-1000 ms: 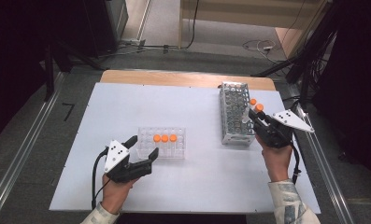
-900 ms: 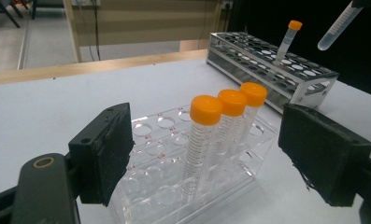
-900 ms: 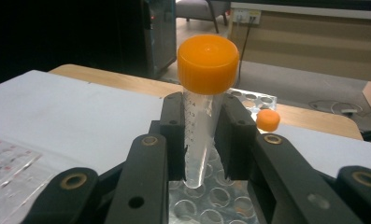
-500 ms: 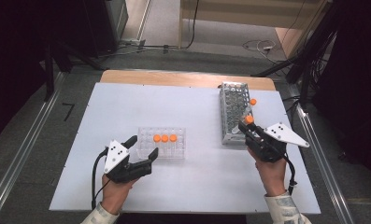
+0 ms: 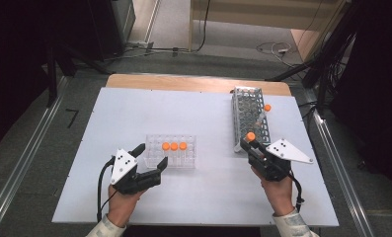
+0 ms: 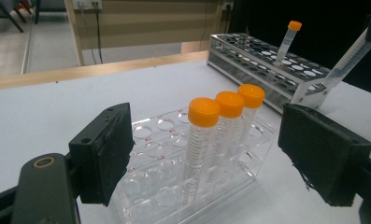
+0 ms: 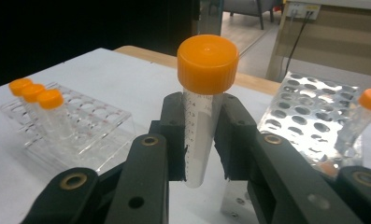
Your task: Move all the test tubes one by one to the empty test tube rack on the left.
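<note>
A clear plastic rack near the table's middle holds three orange-capped tubes in a row. My left gripper stands open just in front of it, jaws either side of the rack's near end. A metal rack at the right holds one orange-capped tube. My right gripper is shut on another orange-capped tube, held upright near the metal rack's front end.
The white table has a wooden strip along its far edge. Metal rails run down both sides on the floor. Cables lie on the floor beyond the table.
My right gripper has carried its tube from beside the metal rack's right side toward me and leftward, to the rack's front end. The left gripper has stayed put.
</note>
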Tool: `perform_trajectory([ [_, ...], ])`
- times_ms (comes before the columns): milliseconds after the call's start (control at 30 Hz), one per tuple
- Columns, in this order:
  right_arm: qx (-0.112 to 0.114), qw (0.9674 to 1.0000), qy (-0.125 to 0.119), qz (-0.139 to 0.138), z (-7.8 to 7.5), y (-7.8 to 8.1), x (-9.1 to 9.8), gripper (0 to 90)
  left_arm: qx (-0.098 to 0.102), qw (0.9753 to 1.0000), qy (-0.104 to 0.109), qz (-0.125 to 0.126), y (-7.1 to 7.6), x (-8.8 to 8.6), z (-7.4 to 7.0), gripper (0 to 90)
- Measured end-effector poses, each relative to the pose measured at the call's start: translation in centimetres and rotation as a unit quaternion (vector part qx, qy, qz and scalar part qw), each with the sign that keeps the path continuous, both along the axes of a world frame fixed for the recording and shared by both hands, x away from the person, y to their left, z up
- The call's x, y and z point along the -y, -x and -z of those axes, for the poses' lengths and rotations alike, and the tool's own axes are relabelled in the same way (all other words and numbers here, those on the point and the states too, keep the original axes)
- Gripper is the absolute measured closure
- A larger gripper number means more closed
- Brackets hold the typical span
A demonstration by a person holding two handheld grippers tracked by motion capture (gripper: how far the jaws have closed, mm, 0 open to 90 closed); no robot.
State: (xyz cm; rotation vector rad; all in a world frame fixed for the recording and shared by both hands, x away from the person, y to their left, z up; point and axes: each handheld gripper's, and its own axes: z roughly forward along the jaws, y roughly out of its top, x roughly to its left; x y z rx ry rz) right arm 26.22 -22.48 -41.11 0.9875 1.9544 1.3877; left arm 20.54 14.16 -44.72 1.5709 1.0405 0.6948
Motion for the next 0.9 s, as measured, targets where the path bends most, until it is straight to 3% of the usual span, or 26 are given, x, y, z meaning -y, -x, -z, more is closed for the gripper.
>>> perform_trajectory([
  [333,-0.014,0.999,0.022,-0.037,1.4,0.8,-2.3,71.9,-0.001,1.0,0.0,0.005,0.1,0.2,0.0,18.2],
  [900,-0.032,0.9936,0.049,-0.097,3.2,2.1,-5.9,71.9,0.0,0.9999,0.0,0.014,0.3,0.5,-0.1,18.5],
])
